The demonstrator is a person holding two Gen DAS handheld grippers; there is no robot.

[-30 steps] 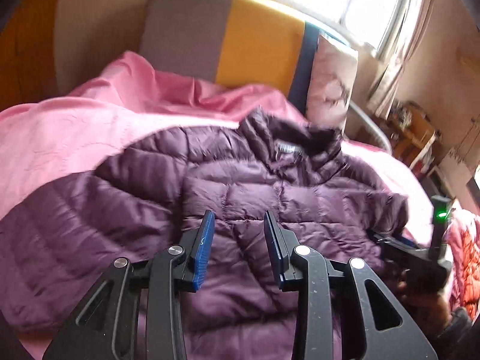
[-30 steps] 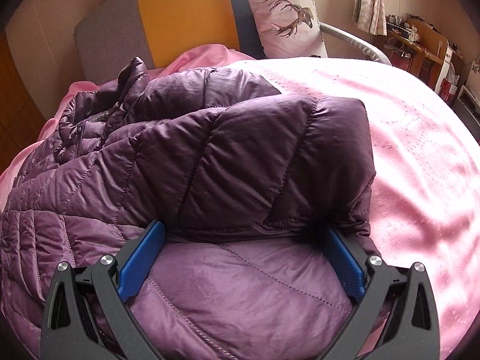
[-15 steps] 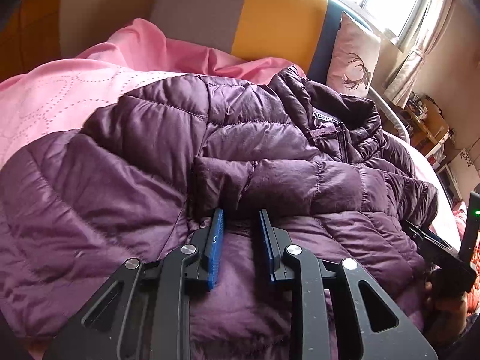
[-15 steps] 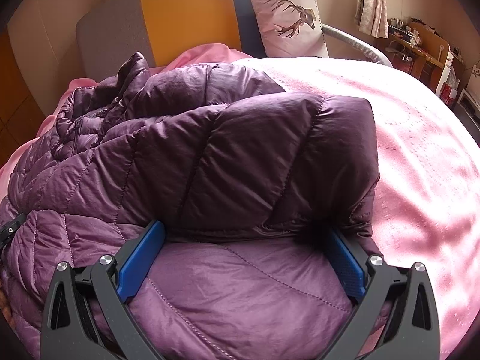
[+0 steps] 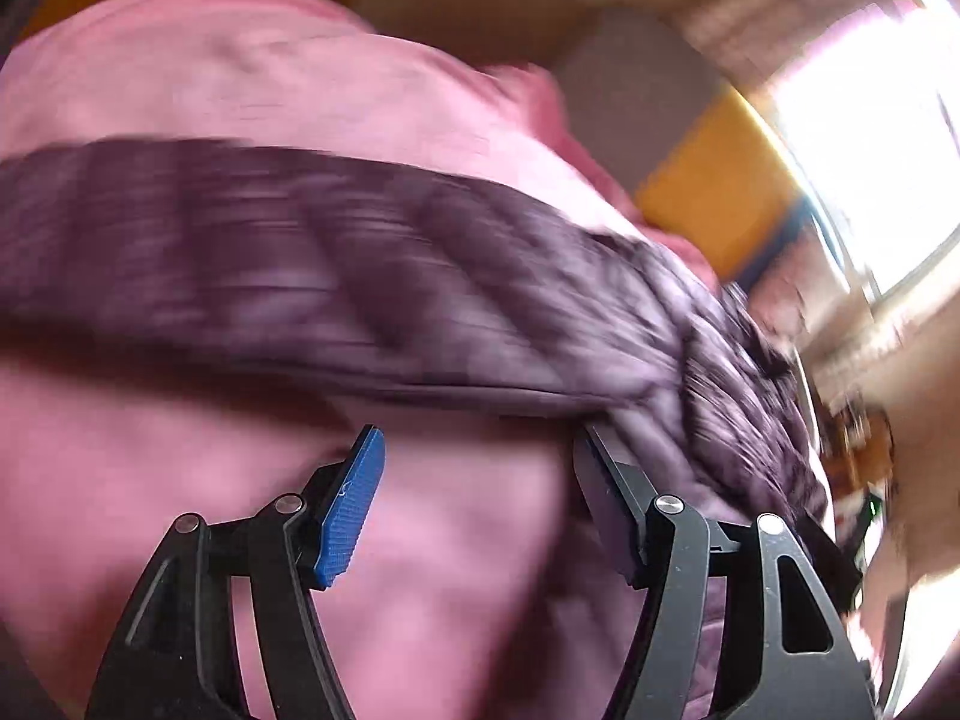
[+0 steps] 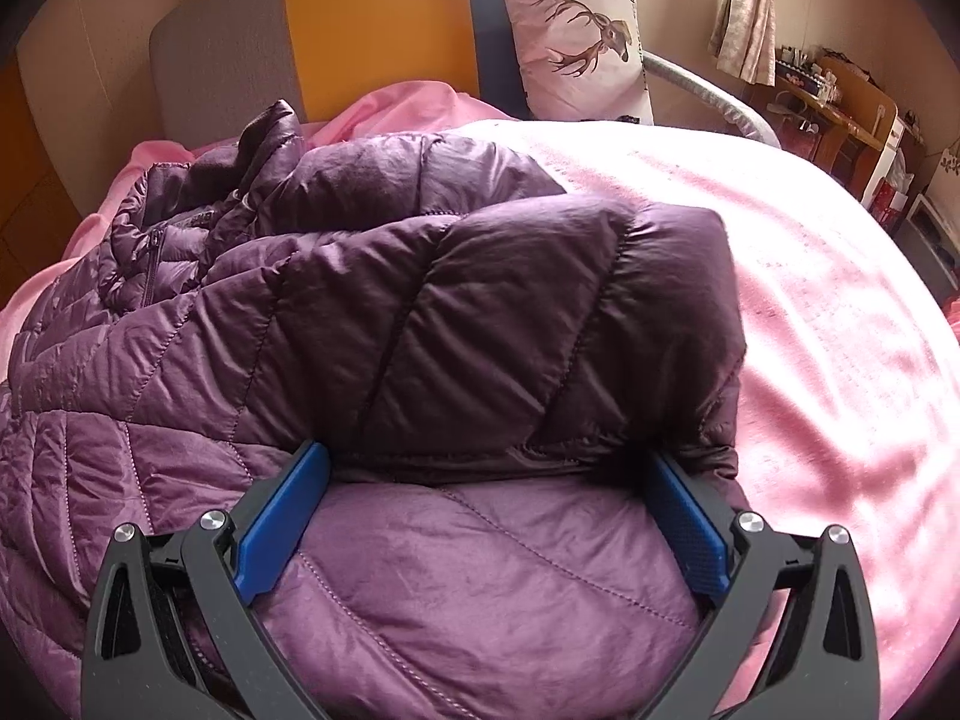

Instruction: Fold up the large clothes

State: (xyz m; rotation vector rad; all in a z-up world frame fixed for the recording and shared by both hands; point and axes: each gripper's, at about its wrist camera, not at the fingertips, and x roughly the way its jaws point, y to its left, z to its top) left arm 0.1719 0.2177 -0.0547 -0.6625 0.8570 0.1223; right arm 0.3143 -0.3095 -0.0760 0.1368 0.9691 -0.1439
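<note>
A purple quilted puffer jacket (image 6: 480, 312) lies spread on the pink bedspread (image 6: 840, 330), with one sleeve folded in across its body. My right gripper (image 6: 487, 456) rests low on the jacket, wide open. The folded sleeve's edge lies across the gap between its blue pads (image 6: 282, 516). The left wrist view is blurred by motion. There my left gripper (image 5: 480, 438) hangs over bare pink bedspread (image 5: 450, 540) with its jaws opening and nothing between them. The jacket (image 5: 360, 276) runs as a dark band just beyond its fingertips, and the right-hand finger is close to the jacket's edge.
A grey, yellow and blue headboard (image 6: 372, 18) and a deer-print pillow (image 6: 576, 30) stand at the far end of the bed. A wooden desk with clutter (image 6: 840, 108) is at the far right, with a curtain (image 6: 744, 18) beside it. Bare bedspread stretches to the right of the jacket.
My left gripper swung quickly off the jacket's middle to its left side over the bedspread, rolled, and its jaws widened. The right gripper stayed where it was.
</note>
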